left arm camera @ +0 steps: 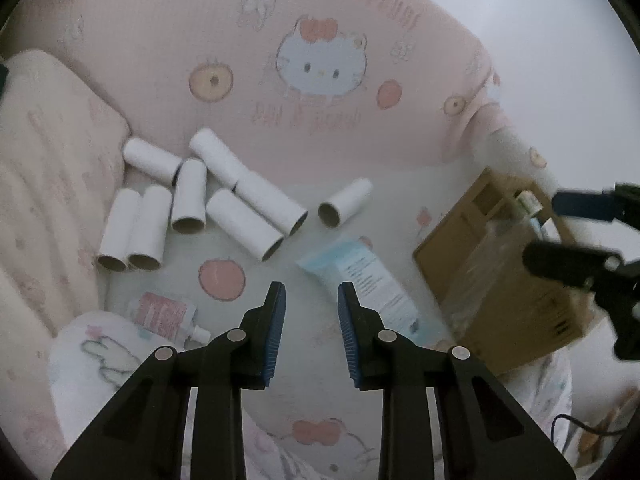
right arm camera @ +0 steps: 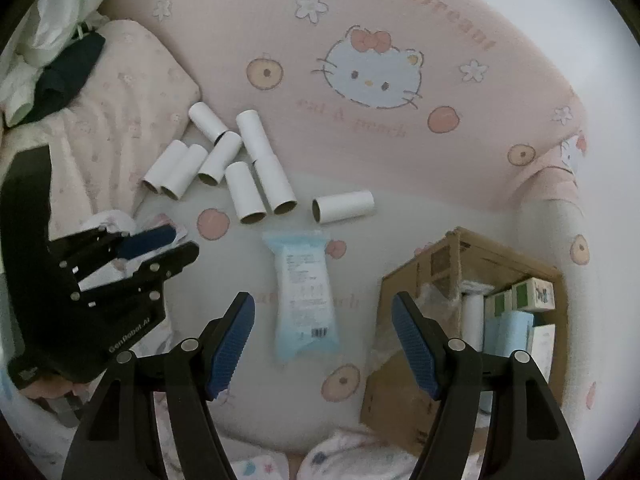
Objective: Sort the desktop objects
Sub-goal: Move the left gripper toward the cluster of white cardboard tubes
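place: home, probably a bedroom | surface: bed with pink cartoon-cat sheet (right arm camera: 400, 128) | pillow (right arm camera: 132, 92) at left | clothes heap (right arm camera: 48, 40) in corner, blurred | cardboard box (right arm camera: 420, 380) on the bedding

The left hand-held gripper (left arm camera: 311, 300) hangs with jaws apart over the bed sheet (left arm camera: 312, 360), nothing between them, beside a blue packet (left arm camera: 376, 284) and white cardboard tubes (left arm camera: 224, 200).

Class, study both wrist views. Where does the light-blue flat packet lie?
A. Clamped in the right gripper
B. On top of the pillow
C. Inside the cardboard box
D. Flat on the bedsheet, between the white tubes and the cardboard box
D: the light-blue packet lies flat on the sheet, with the white tubes beyond it and the cardboard box beside it; neither gripper touches it.
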A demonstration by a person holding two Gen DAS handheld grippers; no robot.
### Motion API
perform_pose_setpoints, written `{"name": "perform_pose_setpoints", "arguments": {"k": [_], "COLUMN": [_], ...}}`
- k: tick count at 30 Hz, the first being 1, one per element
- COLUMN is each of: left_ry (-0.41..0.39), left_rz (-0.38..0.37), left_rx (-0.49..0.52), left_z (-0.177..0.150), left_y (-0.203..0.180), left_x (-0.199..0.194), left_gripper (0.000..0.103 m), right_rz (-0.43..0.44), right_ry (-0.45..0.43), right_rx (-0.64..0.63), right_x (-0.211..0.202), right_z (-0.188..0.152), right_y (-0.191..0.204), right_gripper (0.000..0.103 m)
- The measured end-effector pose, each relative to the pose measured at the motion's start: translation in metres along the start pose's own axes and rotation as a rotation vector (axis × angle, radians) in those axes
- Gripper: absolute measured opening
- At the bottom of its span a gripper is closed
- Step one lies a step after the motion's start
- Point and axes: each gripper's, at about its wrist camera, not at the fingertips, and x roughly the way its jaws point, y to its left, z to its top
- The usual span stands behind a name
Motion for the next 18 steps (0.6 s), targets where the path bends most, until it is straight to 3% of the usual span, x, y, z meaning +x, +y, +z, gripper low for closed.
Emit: {"name": "perform_pose_setpoints", "arguments": {"k": [3, 8, 11, 15, 18], "left_ry": [0.025, 0.086, 0.097, 0.043, 0.047], "left_rz": [-0.022, -0.204, -0.161, -0.211, -0.233], "left_rx": [-0.045, -0.279, -0.389, -0.523, -0.582], "left_z": [-0.004, -0.005, -0.002, 0.007, 0.012], "left_y": [0.019, 0.065, 0.084, 0.106, 0.115], "left_x": [0.015, 0.048, 0.063, 0.076, 0.086], "left_gripper": [0.030, 0.030, 0.030, 0.034, 0.041], "right_rz": [0.026, 0.162, 0.190, 0.194, 0.221], "right_ry": [-0.062, -0.081, -0.082, -0.078, -0.084], "right_rx": [-0.014, 0.057, 0.092, 0.103, 0.085], "right_x": [0.014, 0.042, 0.063, 0.093, 0.112], "right_z": [-0.003, -0.004, -0.003, 0.000, 0.005], "right_y": [0.006, 0.008, 0.013, 0.020, 0.026], "right_gripper": [0.069, 0.069, 0.069, 0.069, 0.069]}}
